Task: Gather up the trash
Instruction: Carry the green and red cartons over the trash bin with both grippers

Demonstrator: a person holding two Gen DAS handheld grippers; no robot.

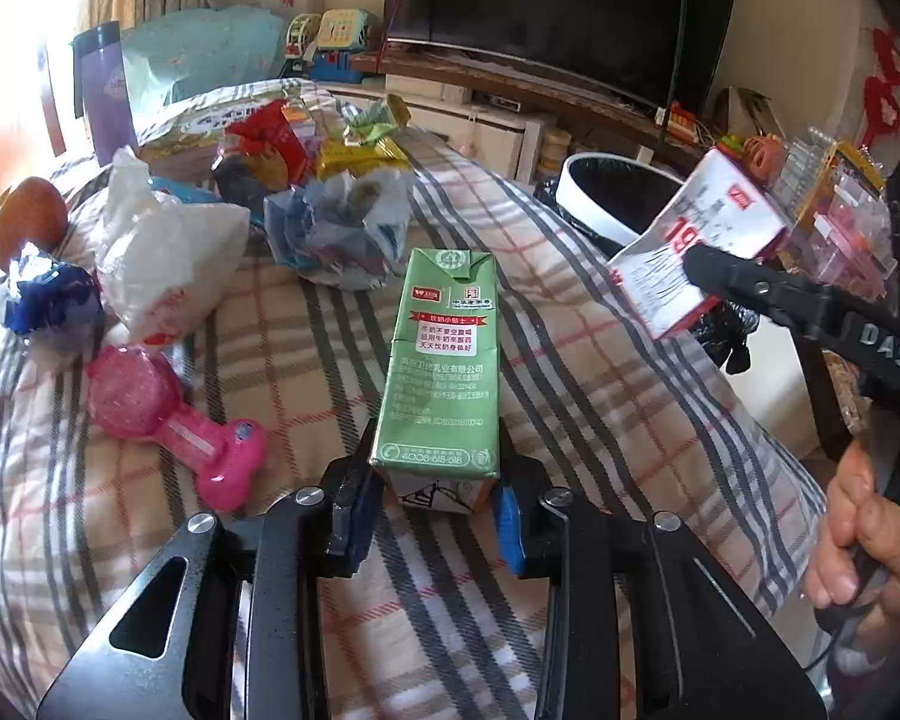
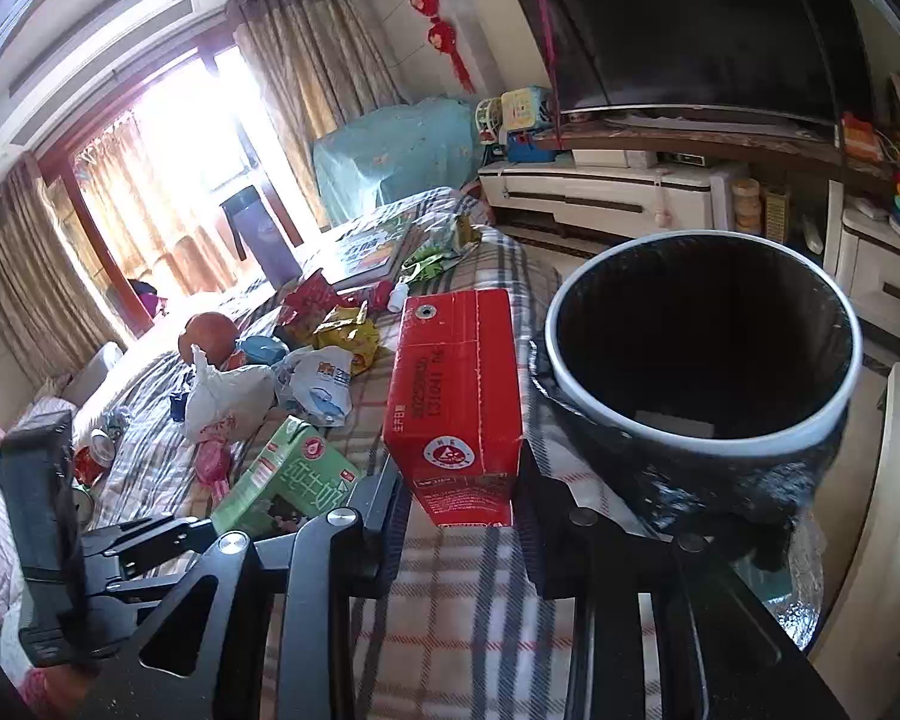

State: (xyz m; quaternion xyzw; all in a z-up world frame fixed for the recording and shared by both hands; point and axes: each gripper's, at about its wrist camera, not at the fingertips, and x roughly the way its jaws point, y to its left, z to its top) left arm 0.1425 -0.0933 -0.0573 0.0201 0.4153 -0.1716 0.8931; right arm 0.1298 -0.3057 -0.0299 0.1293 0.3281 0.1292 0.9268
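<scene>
Right gripper pinches red carton, carried up close to trash bin, which sits just ahead and to its right; bin looks mostly empty, one pale item at bottom, so little collected yet. Left gripper has jaws around base of green carton, pads touching or nearly so, carton resting on plaid blanket. Lots left ahead of left gripper: white plastic bag, clear crumpled bag, snack wrappers, blue foil wrapper. Pink toy probably not trash. Early stage, I'd judge.
</scene>
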